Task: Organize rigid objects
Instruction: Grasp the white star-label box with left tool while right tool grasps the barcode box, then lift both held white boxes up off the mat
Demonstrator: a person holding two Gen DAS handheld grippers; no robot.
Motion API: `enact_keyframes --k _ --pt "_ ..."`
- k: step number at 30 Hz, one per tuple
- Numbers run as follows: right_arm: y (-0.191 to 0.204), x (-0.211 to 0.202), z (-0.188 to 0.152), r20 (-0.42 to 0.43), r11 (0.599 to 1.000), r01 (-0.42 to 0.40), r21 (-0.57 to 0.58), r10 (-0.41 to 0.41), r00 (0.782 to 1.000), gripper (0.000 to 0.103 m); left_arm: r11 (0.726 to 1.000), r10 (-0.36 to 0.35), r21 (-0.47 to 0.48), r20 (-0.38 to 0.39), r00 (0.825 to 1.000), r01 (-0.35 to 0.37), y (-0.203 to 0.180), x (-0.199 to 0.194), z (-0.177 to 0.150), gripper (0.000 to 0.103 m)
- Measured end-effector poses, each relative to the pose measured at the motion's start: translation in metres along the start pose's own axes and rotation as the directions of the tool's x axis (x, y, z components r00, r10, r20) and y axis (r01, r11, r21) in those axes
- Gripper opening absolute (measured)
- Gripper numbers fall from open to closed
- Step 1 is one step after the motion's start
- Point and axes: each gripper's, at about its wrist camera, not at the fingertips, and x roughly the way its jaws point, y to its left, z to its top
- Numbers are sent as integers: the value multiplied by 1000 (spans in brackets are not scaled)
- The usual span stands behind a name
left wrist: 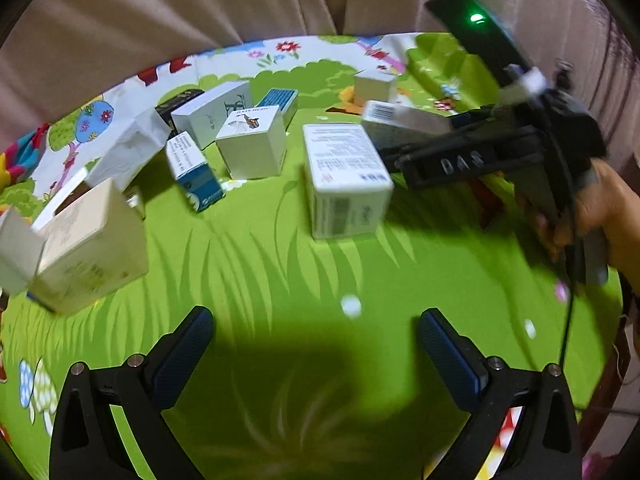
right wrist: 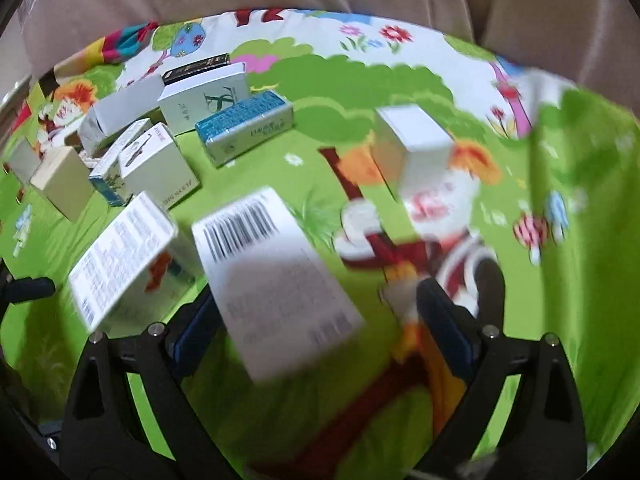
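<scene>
White barcode box (right wrist: 276,280) sits loose between my right gripper (right wrist: 320,320) jaws, wide apart. I'd centre it before closing. Left gripper (left wrist: 316,340) wide, empty.

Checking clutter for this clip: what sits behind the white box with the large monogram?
A black box with gold print lies just behind the white monogram box. Only its top strip shows; the rest is covered, so whether they touch cannot be told.
</scene>
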Motion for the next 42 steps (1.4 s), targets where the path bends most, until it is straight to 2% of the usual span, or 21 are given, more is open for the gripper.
enact_keyframes --k 1,2,3,6,11,12,13,14,15,16,19,22,25,26,30,31,33,34,38,42 --pt "3 1 0 11 1000 -11 -16 11 1000 84 1000 -5 -13 -8 1000 5 1 5 5 103" --pt "4 -3 0 34 999 -21 -29 22 999 51 1000 -9 -24 -16 1000 9 2 9 12 103" --pt "4 -7 -1 40 1000 -19 -21 20 999 44 1000 -9 -28 -19 1000 8 2 12 18 103" --pt "5 -23 -20 12 1000 29 5 -29 1000 44 1000 -4 -22 -14 1000 4 -2 20 33 103" --pt "5 -53 -60 8 999 33 34 -33 999 45 1000 6 -22 -45 999 -7 -9 43 64 100" --pt "5 -57 -63 4 999 23 35 -23 1000 45 1000 -3 -26 -68 998 1 -9 47 66 93" --pt "3 -59 -65 -3 999 5 41 -5 1000 45 1000 4 -26 -54 999 -6 -9 46 66 87" --pt "4 -63 -67 -9 999 -1 40 1 1000 46 1000 3 -27 -49 999 -4 -9 44 65 70" --pt "3 -65 -68 -20 999 -10 34 11 1000 46 1000 0 -24 -42 999 -1 -10 41 64 44" --pt "2 -65 -67 -28 999 -16 28 17 999 47 1000 9 -20 -36 999 -10 -8 37 61 41" --pt "5 -61 -65 -54 1000 -20 -5 20 998 52 999 -24 -47 -25 999 23 3 28 48 40" --pt "12 -60 -63 -77 999 14 -39 -17 997 56 999 -33 -44 -16 999 32 10 11 25 40" --pt "9 -59 -63 -108 1000 1 0 -1 994 63 999 -35 -16 -33 999 34 14 -3 7 41" --pt "9 -58 -63 -119 1000 -4 4 5 993 66 999 -38 -15 -38 999 37 16 -6 5 41" --pt "10 -54 -56 -169 1000 -2 -12 0 986 67 1000 -20 2 -67 998 20 19 -3 11 41" --pt "11 -53 -55 -176 1000 -1 -15 -2 984 67 1000 -16 3 -73 997 16 19 -1 13 41" --pt "14 -54 -54 -179 1000 -4 -28 -1 984 57 1000 -9 1 -81 997 9 18 0 15 41" --pt "16 -56 -54 -170 1000 -5 -30 -1 985 43 1000 -5 2 -77 997 6 17 0 14 41" --pt "26 -64 -66 -108 998 67 10 -65 992 43 1000 -7 -9 -38 999 7 20 -7 -1 40" --pt "41 -75 -86 -30 994 81 78 -79 996 43 999 9 -30 -12 1000 -10 18 -17 -16 40"
